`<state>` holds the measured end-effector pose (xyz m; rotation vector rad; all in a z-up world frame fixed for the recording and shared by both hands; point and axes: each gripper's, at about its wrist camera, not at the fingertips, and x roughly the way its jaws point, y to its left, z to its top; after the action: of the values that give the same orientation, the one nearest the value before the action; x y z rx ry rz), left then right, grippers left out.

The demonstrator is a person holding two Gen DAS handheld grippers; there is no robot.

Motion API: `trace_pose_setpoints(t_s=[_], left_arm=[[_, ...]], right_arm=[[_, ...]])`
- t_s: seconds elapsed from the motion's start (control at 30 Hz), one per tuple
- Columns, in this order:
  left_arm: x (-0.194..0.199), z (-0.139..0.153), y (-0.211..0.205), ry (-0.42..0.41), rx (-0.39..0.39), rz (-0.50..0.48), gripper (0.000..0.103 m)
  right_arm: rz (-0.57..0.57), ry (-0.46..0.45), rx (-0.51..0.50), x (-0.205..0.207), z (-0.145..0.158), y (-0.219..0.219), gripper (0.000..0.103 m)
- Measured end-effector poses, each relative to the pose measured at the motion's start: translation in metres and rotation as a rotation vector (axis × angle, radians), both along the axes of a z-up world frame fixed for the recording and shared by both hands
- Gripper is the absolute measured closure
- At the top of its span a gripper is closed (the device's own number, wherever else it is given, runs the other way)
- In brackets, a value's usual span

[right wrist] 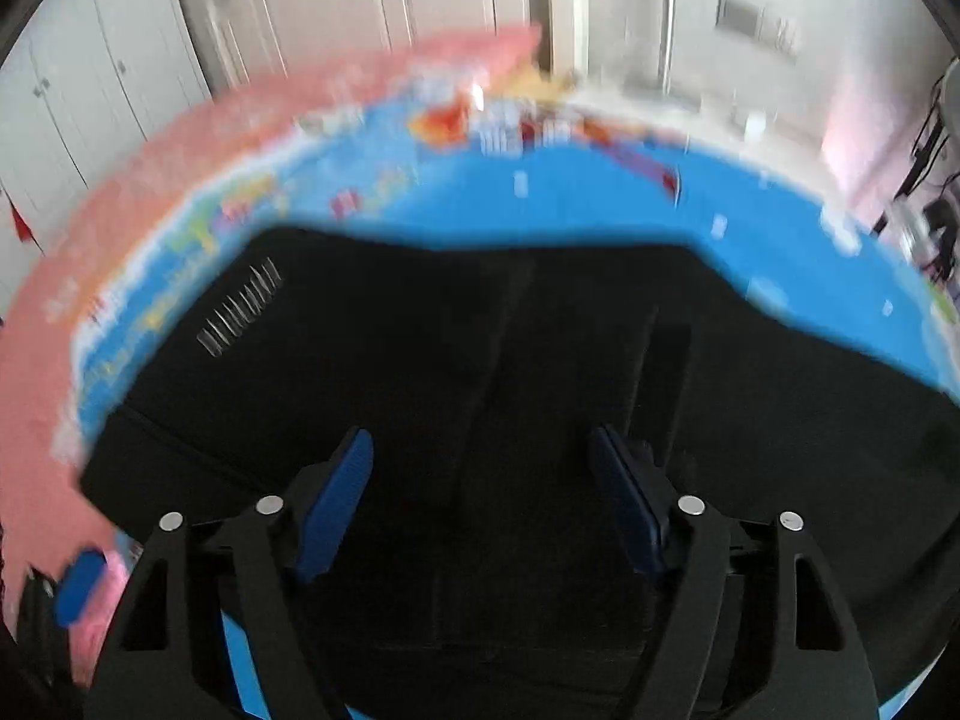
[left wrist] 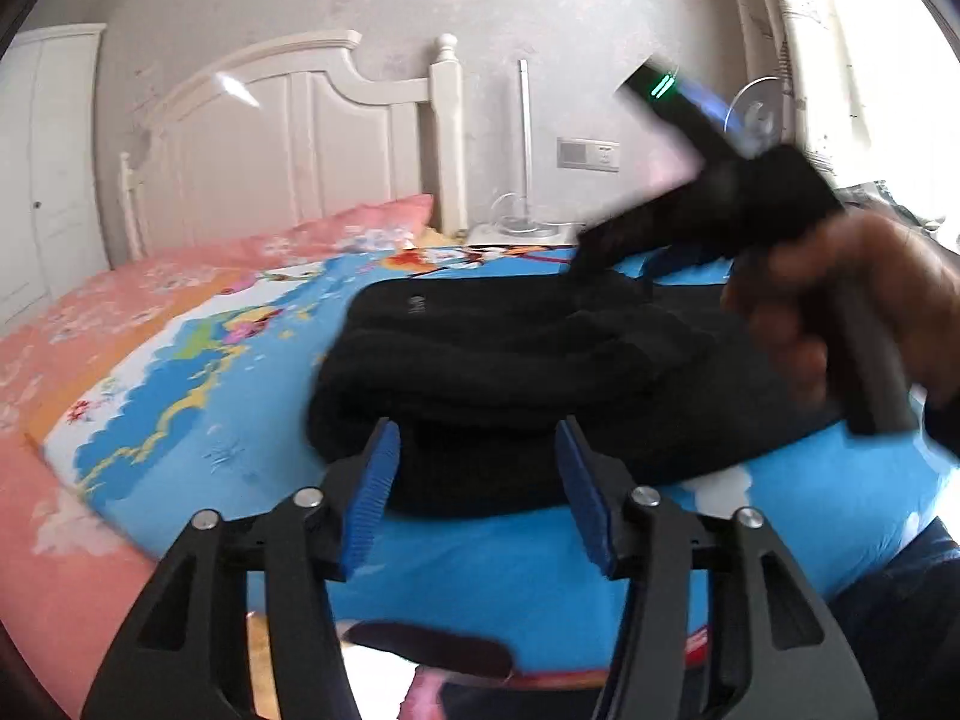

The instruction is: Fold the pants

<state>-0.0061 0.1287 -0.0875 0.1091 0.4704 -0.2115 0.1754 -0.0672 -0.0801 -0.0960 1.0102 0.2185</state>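
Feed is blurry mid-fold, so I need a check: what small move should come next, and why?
Probably pause and look before regripping. Both the left gripper and right gripper are open with nothing between the pads, and the black pants lie bunched in a folded stack on the bed.

Black pants (left wrist: 510, 372) – folded, bunched – lying on bed.

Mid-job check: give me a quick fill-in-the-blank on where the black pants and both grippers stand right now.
1. The folded black fabric pants lie on a bright ____ cartoon-print bed cover.
2. The left gripper has its blue-padded jaws ____, holding nothing.
3. The right gripper, jaws apart, hangs over the ____.
4. Behind the bed stands a white wooden ____.

Missing words: blue; open; pants; headboard
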Motion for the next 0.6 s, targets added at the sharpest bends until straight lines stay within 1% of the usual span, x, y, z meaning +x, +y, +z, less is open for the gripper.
trace_pose_setpoints(t_s=[0.03,0.07,0.13,0.17,0.2,0.23,0.27,0.3,0.33,0.37,0.43,0.47,0.5,0.53,0.57,0.6], left_arm=[[0.009,-0.005,-0.006,0.005,0.009,-0.007,0.045],[0.027,-0.012,-0.017,0.021,0.005,-0.023,0.045],[0.041,-0.03,-0.027,0.096,-0.036,-0.089,0.045],[0.048,-0.037,-0.027,0.118,-0.052,-0.06,0.043],[0.049,-0.041,-0.015,0.136,-0.064,-0.007,0.043],[0.057,-0.044,-0.003,0.159,-0.1,0.041,0.044],[0.06,-0.047,0.013,0.194,-0.163,0.063,0.059],[0.061,-0.052,0.03,0.221,-0.209,0.087,0.072],[0.058,-0.053,0.038,0.221,-0.182,0.113,0.094],[0.056,-0.055,0.044,0.223,-0.168,0.127,0.101],[0.047,-0.057,0.059,0.245,-0.23,0.119,0.101],[0.041,-0.054,0.058,0.244,-0.228,0.123,0.101],[0.037,-0.05,0.059,0.241,-0.231,0.13,0.092],[0.03,-0.046,0.062,0.225,-0.239,0.154,0.047],[0.017,-0.038,0.066,0.182,-0.258,0.18,0.03],[0.011,-0.03,0.069,0.135,-0.248,0.215,0.031]], right_arm=[[0.013,-0.011,-0.029,-0.002,-0.002,0.002,0.032],[0.024,-0.008,-0.061,-0.002,-0.003,0.004,0.032],[0.029,0.001,-0.089,0.001,-0.005,0.004,0.032],[0.032,0.0,-0.102,0.002,-0.006,0.004,0.032],[0.033,-0.004,-0.112,0.001,-0.008,0.004,0.032],[0.033,-0.005,-0.115,0.001,-0.01,0.003,0.03],[0.029,-0.004,-0.105,0.0,-0.009,0.001,0.029],[0.029,-0.004,-0.102,0.0,-0.009,0.003,0.029],[0.028,-0.003,-0.105,0.002,-0.009,0.004,0.029],[0.025,-0.006,-0.112,0.002,-0.01,0.007,0.029],[0.025,-0.011,-0.124,0.0,-0.01,0.009,0.028],[0.027,-0.01,-0.123,0.0,-0.01,0.009,0.028],[0.028,-0.006,-0.113,0.001,-0.009,0.007,0.028],[0.029,-0.005,-0.109,0.001,-0.009,0.006,0.028],[0.03,-0.006,-0.109,0.001,-0.009,0.006,0.027],[0.03,-0.009,-0.112,0.001,-0.01,0.008,0.027]])
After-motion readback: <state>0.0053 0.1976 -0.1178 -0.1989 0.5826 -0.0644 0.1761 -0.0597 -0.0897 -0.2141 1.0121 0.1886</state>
